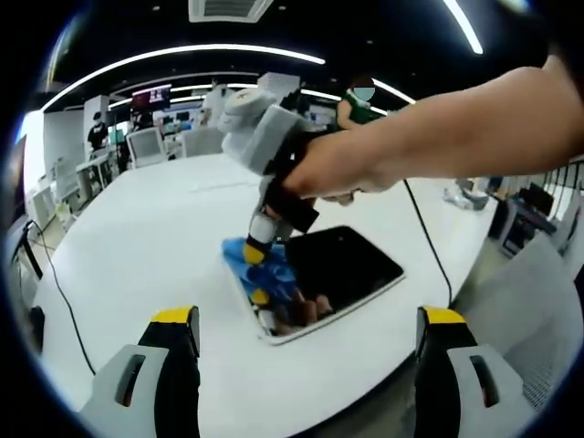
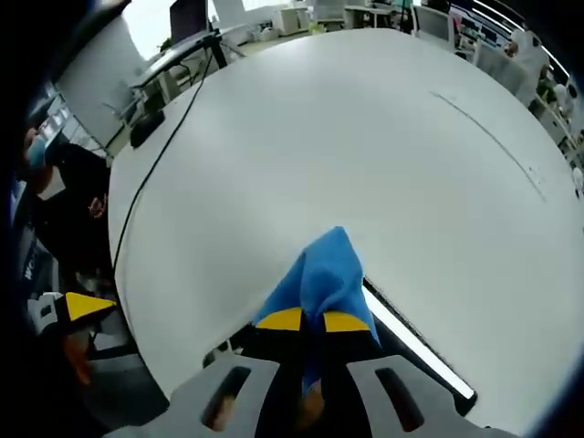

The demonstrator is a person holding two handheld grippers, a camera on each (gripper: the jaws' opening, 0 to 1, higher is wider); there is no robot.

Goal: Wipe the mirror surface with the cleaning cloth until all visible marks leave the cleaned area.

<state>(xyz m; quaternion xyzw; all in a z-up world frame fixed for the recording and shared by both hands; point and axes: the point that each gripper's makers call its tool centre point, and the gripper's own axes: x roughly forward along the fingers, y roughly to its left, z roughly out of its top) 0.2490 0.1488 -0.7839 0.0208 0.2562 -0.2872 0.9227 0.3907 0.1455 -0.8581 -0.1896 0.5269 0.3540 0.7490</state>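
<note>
White table [image 1: 137, 237] fills both views. Nearest, at the bottom of the left gripper view, the left gripper [image 1: 306, 351] is held with jaws spread, empty. At centre, one mirror [image 1: 351, 265] lies flat: rigid, probably fragile. One cleaning cloth [image 2: 324, 274], soft and light, is pinched at its bunched top by the closed right gripper [image 2: 313, 321] over the mirror's left end.

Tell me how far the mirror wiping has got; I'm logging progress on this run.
Done: the right gripper has its fingers shut on the blue cleaning cloth and presses it on the near corner of the dark rectangular white-framed mirror on the round white table. In hand: wiping that corner. Left: the rest of the glass; marks are too small to judge. The left gripper waits open.
</note>
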